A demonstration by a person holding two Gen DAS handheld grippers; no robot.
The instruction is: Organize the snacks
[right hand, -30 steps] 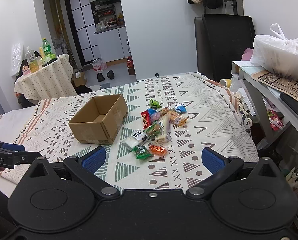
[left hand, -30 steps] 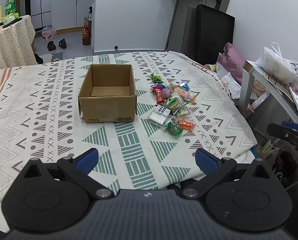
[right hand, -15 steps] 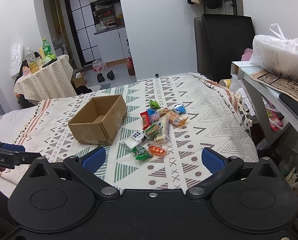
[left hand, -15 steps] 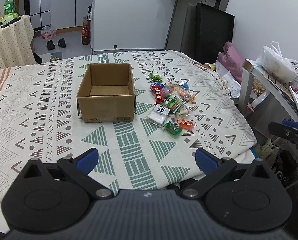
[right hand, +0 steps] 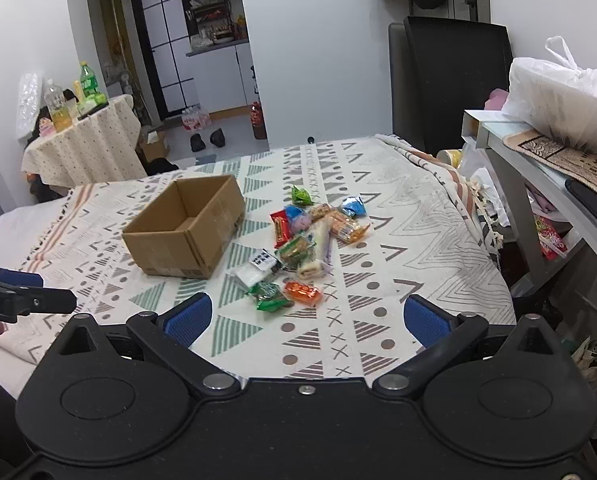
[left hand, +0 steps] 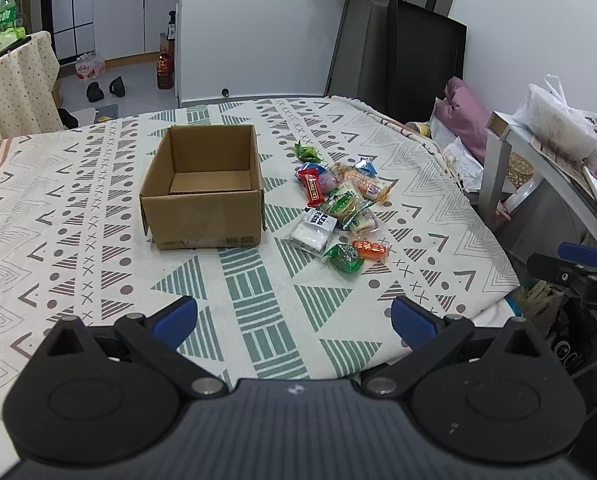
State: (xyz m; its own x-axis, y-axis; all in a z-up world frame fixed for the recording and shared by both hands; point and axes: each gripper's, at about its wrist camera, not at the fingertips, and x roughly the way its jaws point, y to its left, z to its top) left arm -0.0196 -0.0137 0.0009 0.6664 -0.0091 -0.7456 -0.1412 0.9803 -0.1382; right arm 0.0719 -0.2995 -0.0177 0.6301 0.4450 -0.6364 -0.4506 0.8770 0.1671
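Two grippers, left gripper (left hand: 294,316) and right gripper (right hand: 305,316), hover with jaws spread and empty over the tablecloth (left hand: 258,320). Snacks (left hand: 338,208) lie heaped just right of the empty cardboard box (left hand: 202,196) — nothing sorted yet; next, likely reach forward and close on a near packet.

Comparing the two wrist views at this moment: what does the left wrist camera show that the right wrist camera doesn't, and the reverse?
Only the left wrist view shows the floor of the cardboard box, bare, and the right claw at its right edge. Only the right wrist view shows the box's outer right side and the left claw at its left edge. Both show the open box on the patterned cloth, the snack pile beside it to the right, and each camera's own claw open and empty.
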